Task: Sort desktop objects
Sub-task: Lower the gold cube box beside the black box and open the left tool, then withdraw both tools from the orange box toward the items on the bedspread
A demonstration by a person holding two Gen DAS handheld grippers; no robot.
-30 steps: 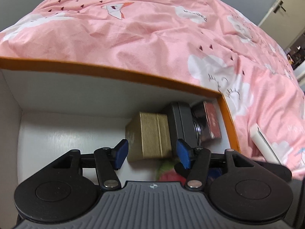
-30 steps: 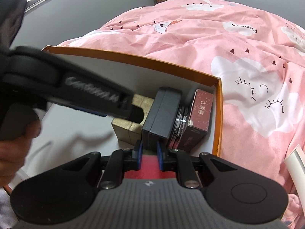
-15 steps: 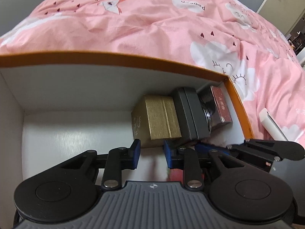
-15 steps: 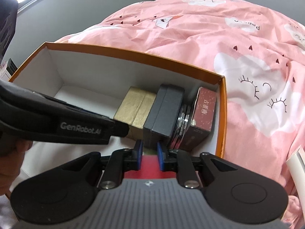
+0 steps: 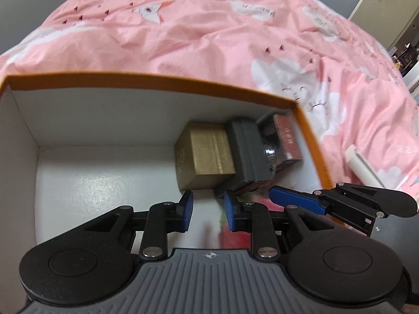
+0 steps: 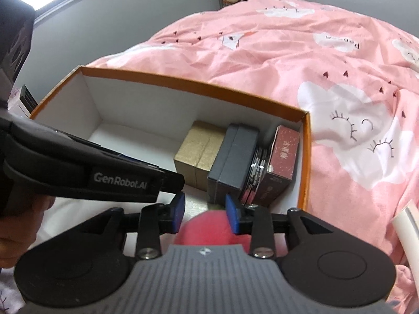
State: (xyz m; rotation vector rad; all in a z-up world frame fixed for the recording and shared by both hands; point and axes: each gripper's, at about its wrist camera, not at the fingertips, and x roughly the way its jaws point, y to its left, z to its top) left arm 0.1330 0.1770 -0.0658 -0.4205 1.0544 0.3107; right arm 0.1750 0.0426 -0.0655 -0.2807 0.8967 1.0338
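Note:
An orange box (image 6: 199, 83) with a white inside lies on a pink bed. At its right end stand a gold box (image 6: 200, 151), a dark grey box (image 6: 233, 161), a stack of shiny metal discs (image 6: 255, 174) and a dark red box (image 6: 281, 162). The same row shows in the left wrist view, with the gold box (image 5: 207, 157) nearest. My right gripper (image 6: 204, 213) is open above a pink-red soft object (image 6: 207, 229) with a green tip, which lies in the box below the fingers. My left gripper (image 5: 208, 210) is open and empty over the box floor.
The pink cloud-print duvet (image 6: 301, 60) surrounds the box. A white tube (image 5: 364, 167) lies on the bed to the right of the box. The right gripper's blue finger (image 5: 298, 198) reaches in from the right in the left wrist view. The box's left half (image 5: 104, 183) is bare white floor.
My right gripper has opened and let go of the pink-red object, which now lies below it. My left gripper narrowed, then pulled back and up from the gold box.

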